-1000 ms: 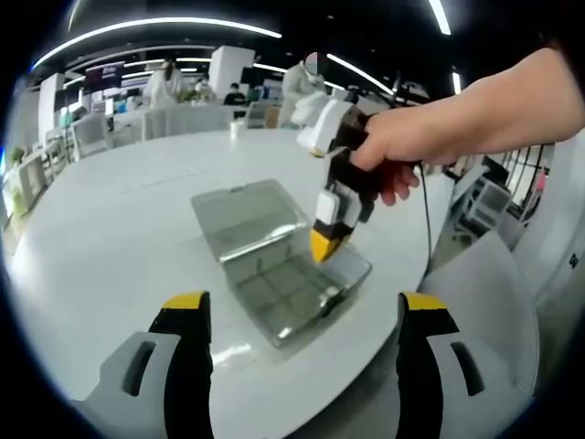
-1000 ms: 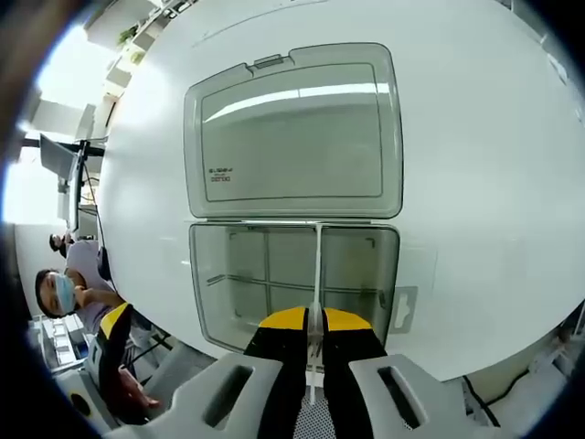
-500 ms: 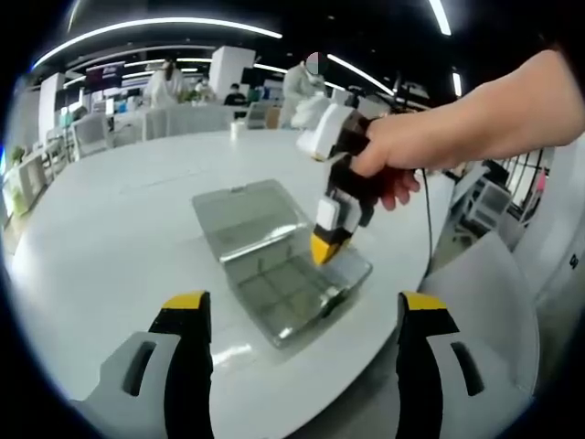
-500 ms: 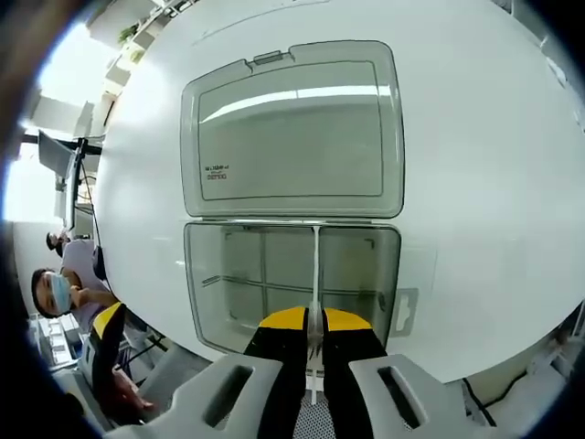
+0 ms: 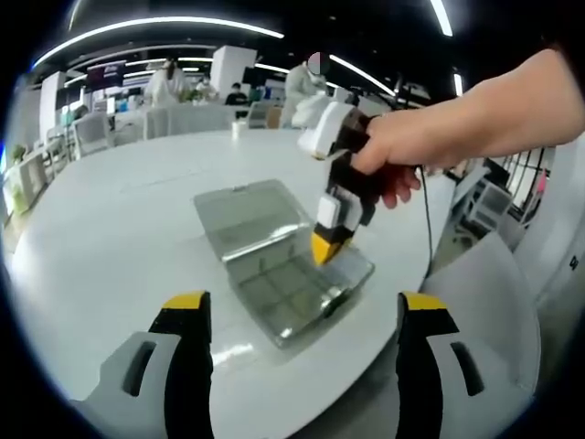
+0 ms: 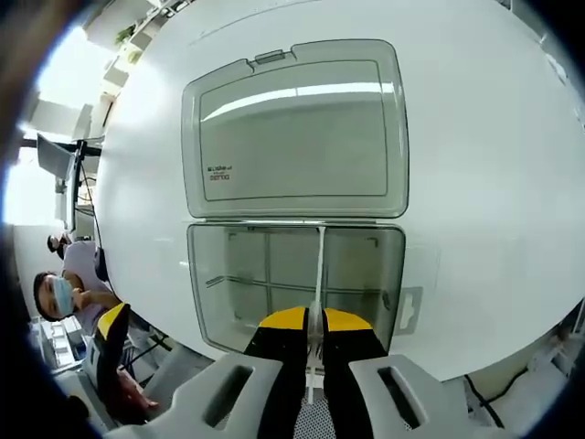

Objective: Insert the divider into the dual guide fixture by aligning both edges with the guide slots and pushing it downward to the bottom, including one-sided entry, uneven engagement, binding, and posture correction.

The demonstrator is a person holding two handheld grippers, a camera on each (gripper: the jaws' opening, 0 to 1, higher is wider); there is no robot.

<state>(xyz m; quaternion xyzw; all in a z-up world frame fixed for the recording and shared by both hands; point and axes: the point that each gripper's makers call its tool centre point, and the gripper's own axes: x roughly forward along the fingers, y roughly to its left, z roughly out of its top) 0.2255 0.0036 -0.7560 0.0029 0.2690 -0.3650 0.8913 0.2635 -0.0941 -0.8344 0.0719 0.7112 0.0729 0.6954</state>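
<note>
Behind the round white table [image 5: 110, 219] an open, brightly lit hall is stretching away, with ceiling light strips and standing figures far off. On the table a clear plastic case [image 6: 297, 274] is lying open, its lid [image 6: 294, 128] folded flat beyond the hinge and its tray showing thin inner walls, one already running crosswise.

In the left gripper view the right gripper [image 5: 327, 245] is hanging tip-down over the tray's near right part, gripped by a hand [image 5: 402, 155]. The left gripper [image 5: 302, 315] is waiting near the table edge with its jaws spread wide and nothing between them.

Over the last second little is changing: in the right gripper view the case is drifting slightly against the frame and the tray's far rim is sitting a touch lower, which reads as a small shift of the hand rather than a real descent. My judgement is that the divider is not yet seated; this looks like fine posture correction above or just inside the slots.

The right gripper [image 6: 315, 322] is pinching the divider [image 6: 318, 274] tightly between its closed jaws. The thin pale strip is standing on edge, its long axis running from the jaws toward the hinge, across the tray, leaning very slightly off square.
</note>
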